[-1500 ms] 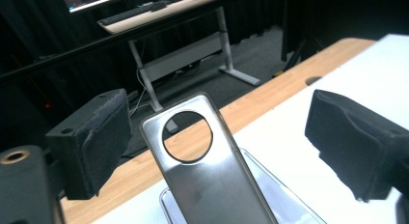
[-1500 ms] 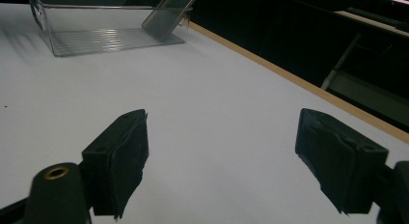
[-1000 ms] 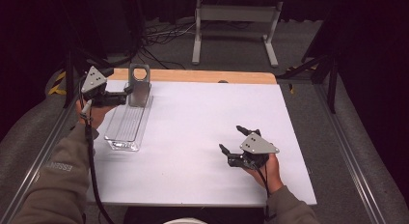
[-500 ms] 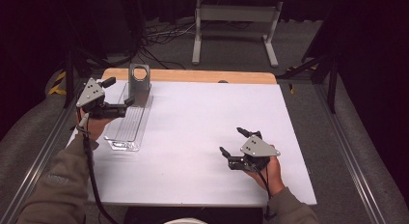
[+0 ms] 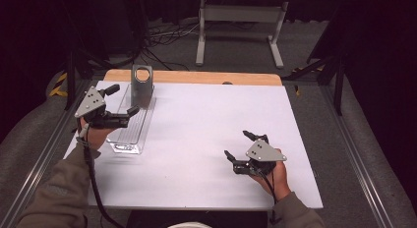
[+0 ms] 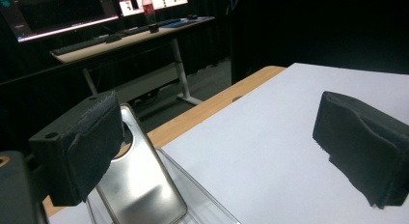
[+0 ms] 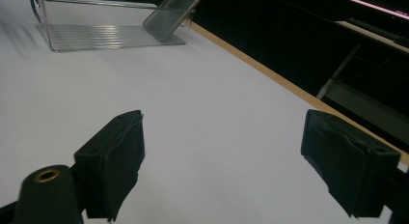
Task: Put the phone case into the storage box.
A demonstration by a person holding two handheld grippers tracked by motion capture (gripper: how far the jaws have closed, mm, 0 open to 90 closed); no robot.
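At the left edge of the white-topped counter (image 5: 206,134): left gripper (image 5: 118,104), black, two-fingered, with a grey three-cornered plate on top, held in a hand with an olive sleeve. Fingers spread wide, nothing between them. In the left gripper view one padded finger (image 6: 82,151) stands in front of the metal plate, the other over bare white surface.

Just beside it, under the fingertips: clear plastic tray (image 5: 129,139), long, rectangular, ribbed floor, lying lengthwise along the counter's left side. Near end towards the person, far end near the wooden strip.

In the tray's far end: brushed-metal plate (image 5: 142,88), rectangular with rounded corners and a round hole near the top, standing tilted against the tray wall. In the left gripper view it shows close behind the left finger (image 6: 140,185).

Along the far side: light wooden strip (image 5: 196,77), edging the counter.

At the front right: right gripper (image 5: 242,148), same build, held low over the counter, well apart from the tray. Fingers spread wide, holding nothing; in the right gripper view bare white surface lies between them, with the tray (image 7: 111,35) far off at the upper left.
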